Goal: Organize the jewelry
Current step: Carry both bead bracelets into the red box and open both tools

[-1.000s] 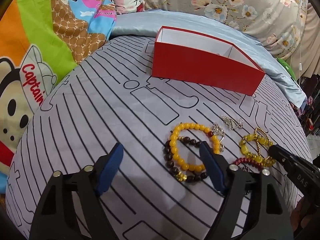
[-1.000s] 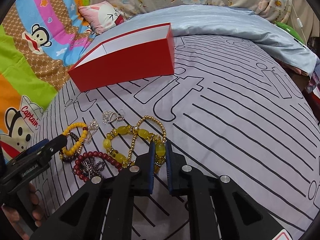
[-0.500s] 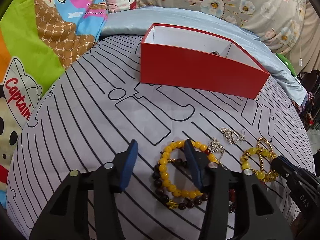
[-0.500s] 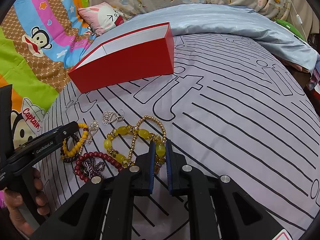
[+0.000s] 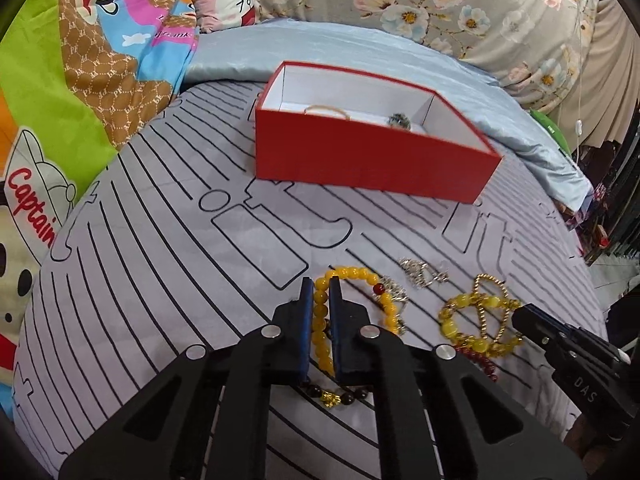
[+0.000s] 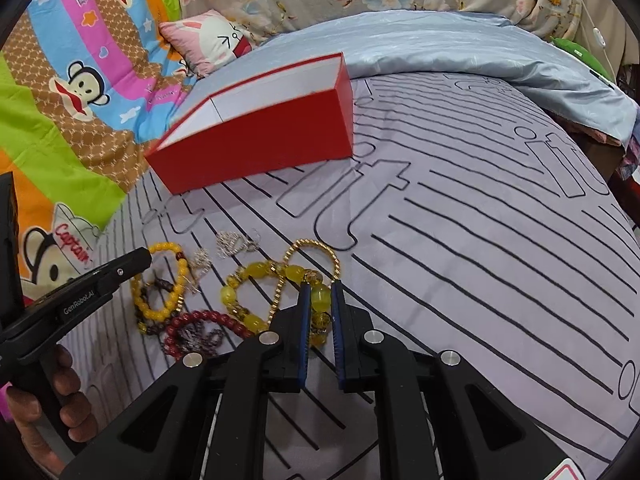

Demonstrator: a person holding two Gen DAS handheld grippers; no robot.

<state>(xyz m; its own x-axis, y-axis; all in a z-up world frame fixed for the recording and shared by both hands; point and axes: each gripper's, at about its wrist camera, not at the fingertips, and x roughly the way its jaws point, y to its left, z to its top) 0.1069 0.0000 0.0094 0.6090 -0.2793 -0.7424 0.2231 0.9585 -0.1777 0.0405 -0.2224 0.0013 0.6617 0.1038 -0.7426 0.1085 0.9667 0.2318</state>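
Both wrist views look down close – sharing jewelry (image 5: 476,316), seemingly.

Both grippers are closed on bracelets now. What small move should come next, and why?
Probably lift the left gripper a little: its jaws pinch the yellow bead bracelet, which lies on the bedspread over a dark bead bracelet; the red box stands beyond.

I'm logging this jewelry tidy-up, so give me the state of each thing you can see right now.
Left gripper: shut on yellow bead bracelet.
Right gripper: shut on chunky yellow bracelet.
Red box: open, two pieces inside.
Dark red bracelet: loose on the bedspread.
Silver pieces: loose.
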